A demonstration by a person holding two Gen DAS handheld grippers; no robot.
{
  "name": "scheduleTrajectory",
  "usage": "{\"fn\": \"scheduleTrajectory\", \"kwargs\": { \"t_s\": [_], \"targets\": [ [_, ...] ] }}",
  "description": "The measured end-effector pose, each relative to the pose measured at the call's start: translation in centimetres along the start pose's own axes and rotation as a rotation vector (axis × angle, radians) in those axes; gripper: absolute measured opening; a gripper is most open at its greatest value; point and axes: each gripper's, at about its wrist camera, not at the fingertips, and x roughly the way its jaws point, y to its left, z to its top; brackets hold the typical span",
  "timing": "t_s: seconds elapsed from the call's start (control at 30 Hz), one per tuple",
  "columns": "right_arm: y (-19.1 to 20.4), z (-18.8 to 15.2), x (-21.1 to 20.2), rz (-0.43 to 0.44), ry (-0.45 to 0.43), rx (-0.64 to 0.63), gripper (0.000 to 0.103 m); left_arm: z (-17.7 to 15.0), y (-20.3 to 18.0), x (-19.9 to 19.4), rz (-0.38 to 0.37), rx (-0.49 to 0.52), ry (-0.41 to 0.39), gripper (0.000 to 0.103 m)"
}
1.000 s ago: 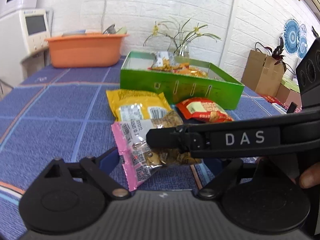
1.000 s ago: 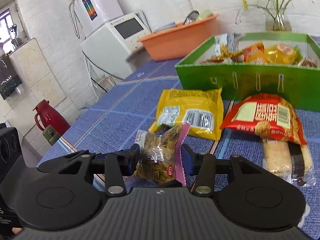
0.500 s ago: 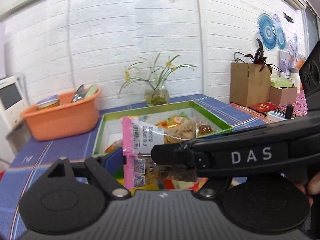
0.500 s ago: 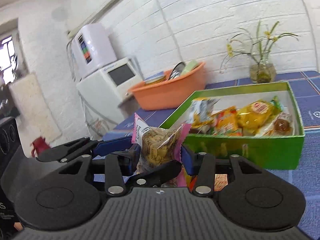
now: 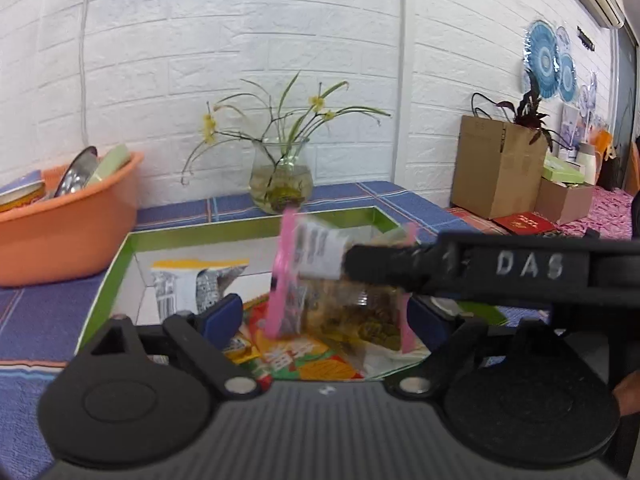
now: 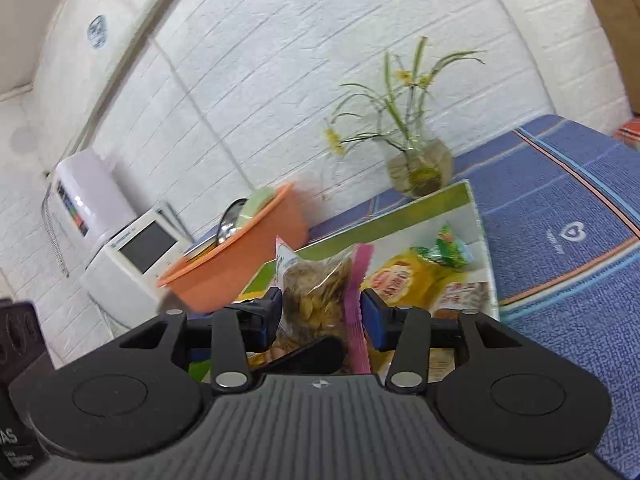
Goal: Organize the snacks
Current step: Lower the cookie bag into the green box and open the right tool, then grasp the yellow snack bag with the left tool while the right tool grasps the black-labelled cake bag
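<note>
The right tongs pinched the pink-edged snack packet over the green box; the left tongs probably gaped, blocked by them; vase at twelve o'clock.

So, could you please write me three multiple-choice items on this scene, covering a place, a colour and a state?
1. The pink-edged packet is
A. inside the basin
B. in the air above the green box
C. behind the basin

2. The basin is
A. blue
B. white
C. orange

3. The left gripper has its fingers
A. spread, gripping nothing
B. shut on the packet
C. shut on the basin's rim

Answers:
1 B, the right gripper holds it over the box's snacks.
2 C, its wall is plainly orange.
3 A, its blue pads stand wide apart.
</note>
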Motion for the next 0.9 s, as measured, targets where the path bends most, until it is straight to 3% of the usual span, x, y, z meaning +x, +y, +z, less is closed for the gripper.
{"fn": "scheduleTrajectory", "kwargs": {
  "t_s": [0.07, 0.2, 0.4, 0.53, 0.67, 0.8, 0.9],
  "targets": [
    [-0.2, 0.2, -0.6, -0.016, -0.017, -0.03, 0.103, -0.5, 0.1, -0.7, 0.013, 0.028, -0.008, 0.093],
    [0.3, 0.5, -2.1, -0.087, -0.044, -0.099, 0.103, -1.1, 1.1, -3.1, 0.027, 0.04, -0.032, 0.099],
    [1.2, -0.4, -6.3, -0.077, -0.053, -0.15, 0.103, -3.1, 4.1, -8.4, 0.07, -0.018, -0.07, 0.102],
    [2.2, -3.1, -8.5, -0.091, 0.024, -0.246, 0.103, -5.5, 6.2, -10.8, 0.13, -0.031, -0.04, 0.102],
    [2.7, -6.4, -9.4, -0.169, 0.138, -0.305, 0.103, -7.5, 8.2, -11.1, 0.205, -0.063, 0.021, 0.102],
    [2.9, -8.4, -9.0, -0.233, 0.2, -0.314, 0.103, -7.9, 9.9, -10.0, 0.195, -0.2, 0.072, 0.102],
    [3.3, -9.0, -8.0, -0.281, 0.227, -0.353, 0.103, -8.1, 9.8, -8.8, 0.188, -0.228, 0.102, 0.102]
  ]
}}
